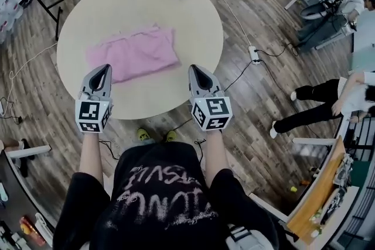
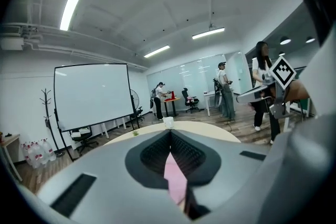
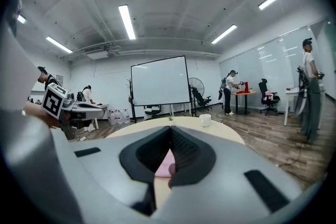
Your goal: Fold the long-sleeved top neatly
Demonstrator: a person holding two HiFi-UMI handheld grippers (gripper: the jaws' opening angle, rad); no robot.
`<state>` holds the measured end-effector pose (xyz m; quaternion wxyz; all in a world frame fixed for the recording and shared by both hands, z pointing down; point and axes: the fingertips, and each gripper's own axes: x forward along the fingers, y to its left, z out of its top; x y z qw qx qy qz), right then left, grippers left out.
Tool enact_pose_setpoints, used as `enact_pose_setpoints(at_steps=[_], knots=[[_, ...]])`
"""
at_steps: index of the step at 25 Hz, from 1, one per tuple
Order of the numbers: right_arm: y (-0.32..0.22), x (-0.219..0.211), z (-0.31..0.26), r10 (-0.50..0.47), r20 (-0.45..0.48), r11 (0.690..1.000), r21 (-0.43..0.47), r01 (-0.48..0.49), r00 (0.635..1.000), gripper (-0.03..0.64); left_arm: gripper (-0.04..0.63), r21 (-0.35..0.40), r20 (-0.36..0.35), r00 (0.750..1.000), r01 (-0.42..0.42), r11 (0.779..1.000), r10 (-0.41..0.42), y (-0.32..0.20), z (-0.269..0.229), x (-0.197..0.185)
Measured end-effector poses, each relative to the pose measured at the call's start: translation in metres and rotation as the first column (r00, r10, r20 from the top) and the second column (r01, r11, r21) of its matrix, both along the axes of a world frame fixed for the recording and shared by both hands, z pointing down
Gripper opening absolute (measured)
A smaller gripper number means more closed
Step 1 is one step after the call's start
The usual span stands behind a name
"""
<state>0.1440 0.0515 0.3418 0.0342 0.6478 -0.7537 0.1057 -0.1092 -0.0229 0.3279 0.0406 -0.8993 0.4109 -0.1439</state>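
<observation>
Fingers point(image 2: 149, 157) of both the left gripper point(image 1: 106, 67) and the right gripper point(image 1: 194, 67) are pressed together, holding nothing. A pink top point(image 1: 135, 54) lies spread on the round surface point(image 1: 176, 14), ahead of and between the two sets of fingertips, nearer the left ones.

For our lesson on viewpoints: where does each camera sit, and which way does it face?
Head view: on the head, facing down at table, top; left gripper, right gripper, arms show.
Left gripper view: on that gripper, facing across the table; its shut jaws show.
Right gripper view: likewise, its own shut jaws.
Both gripper views share cup, whiteboard.
</observation>
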Motion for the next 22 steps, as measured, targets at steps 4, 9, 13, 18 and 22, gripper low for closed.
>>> enact_pose_setpoints(at_steps=[4, 9, 13, 18, 22], knots=[[0.000, -0.011, 0.010, 0.050, 0.011, 0.998, -0.031, -0.050, 0.999, 0.005, 0.012, 0.004, 0.076, 0.990, -0.122, 0.993, 0.121, -0.016, 0.005, 0.003], [0.000, -0.018, 0.026, 0.095, 0.020, 0.993, -0.079, -0.093, 0.995, 0.005, 0.012, -0.013, 0.177, 0.949, -0.264, 0.964, 0.262, -0.033, 0.019, 0.016], [-0.006, -0.014, 0.042, 0.108, 0.040, 0.986, -0.132, -0.102, 0.993, 0.005, 0.012, -0.014, 0.298, 0.886, -0.369, 0.930, 0.356, -0.048, 0.028, 0.037], [-0.030, -0.002, 0.066, 0.131, 0.091, 0.974, -0.197, -0.111, 0.987, 0.005, 0.012, -0.060, 0.413, 0.800, -0.453, 0.890, 0.435, -0.071, 0.051, 0.065], [-0.049, 0.003, 0.094, 0.142, 0.169, 0.961, -0.258, -0.095, 0.975, 0.005, 0.012, -0.091, 0.461, 0.748, -0.496, 0.864, 0.478, -0.091, 0.065, 0.088]])
